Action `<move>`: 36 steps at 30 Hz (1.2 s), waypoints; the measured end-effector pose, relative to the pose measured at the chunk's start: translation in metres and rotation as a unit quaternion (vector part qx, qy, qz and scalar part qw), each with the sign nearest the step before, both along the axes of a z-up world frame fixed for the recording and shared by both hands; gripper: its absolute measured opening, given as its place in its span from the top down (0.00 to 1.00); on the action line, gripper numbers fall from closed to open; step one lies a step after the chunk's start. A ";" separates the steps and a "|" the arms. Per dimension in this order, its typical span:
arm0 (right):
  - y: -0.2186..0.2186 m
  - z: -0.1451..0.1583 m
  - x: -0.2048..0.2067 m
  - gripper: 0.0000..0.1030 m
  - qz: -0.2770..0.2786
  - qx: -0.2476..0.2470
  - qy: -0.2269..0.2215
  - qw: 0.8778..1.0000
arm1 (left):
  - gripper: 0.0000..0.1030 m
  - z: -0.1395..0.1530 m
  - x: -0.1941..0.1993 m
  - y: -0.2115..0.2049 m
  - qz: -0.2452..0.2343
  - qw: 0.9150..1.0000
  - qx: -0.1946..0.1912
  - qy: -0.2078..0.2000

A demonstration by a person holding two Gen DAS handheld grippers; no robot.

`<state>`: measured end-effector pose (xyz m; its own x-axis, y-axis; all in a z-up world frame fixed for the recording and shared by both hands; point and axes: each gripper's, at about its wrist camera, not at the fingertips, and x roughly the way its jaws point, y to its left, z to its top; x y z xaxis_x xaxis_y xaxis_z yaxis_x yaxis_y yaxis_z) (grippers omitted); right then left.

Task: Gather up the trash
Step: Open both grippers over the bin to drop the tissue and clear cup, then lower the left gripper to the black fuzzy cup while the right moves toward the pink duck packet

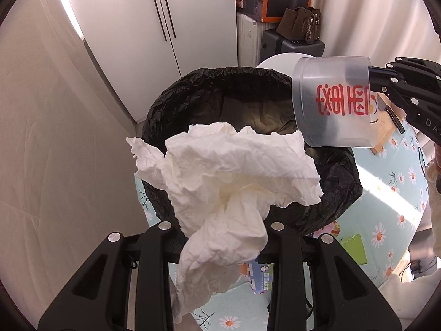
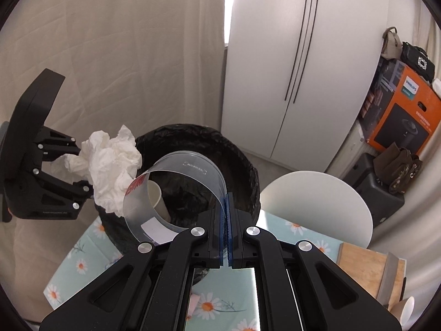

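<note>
Left wrist: crumpled white tissue (image 1: pixel 220 171) over glossy black-lined bin (image 1: pixel 341 182).

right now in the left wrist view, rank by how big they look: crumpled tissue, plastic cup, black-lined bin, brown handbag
1. black-lined bin, though partly hidden.
2. crumpled tissue, nearest the camera, so it may look bigger than it is.
3. plastic cup.
4. brown handbag, far back, so its small look is unsure.

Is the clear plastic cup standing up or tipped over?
Tipped. The right gripper pinches the cup by its wall over the bin, its red print sideways and its mouth facing sideways.
</note>
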<state>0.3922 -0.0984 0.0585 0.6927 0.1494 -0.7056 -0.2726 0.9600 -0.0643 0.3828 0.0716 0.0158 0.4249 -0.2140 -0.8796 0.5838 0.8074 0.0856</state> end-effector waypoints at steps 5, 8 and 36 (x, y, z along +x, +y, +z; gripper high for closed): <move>0.010 -0.010 0.019 0.94 -0.002 -0.014 0.001 1.000 | 0.28 -0.006 0.016 0.001 -0.002 1.000 -0.027 -0.014; 0.010 -0.017 0.023 0.59 -0.014 -0.018 0.005 1.000 | 0.14 -0.004 0.016 0.005 0.001 0.999 -0.042 -0.027; -0.031 -0.018 -0.051 0.17 -0.034 -0.001 0.009 0.999 | 0.06 -0.013 -0.081 0.028 0.097 0.994 -0.049 -0.014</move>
<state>0.3408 -0.1296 0.0406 0.6892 0.1012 -0.7175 -0.2073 0.9763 -0.0614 0.3016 0.0999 0.0031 0.4907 -0.2097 -0.8457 0.4154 0.9095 0.0155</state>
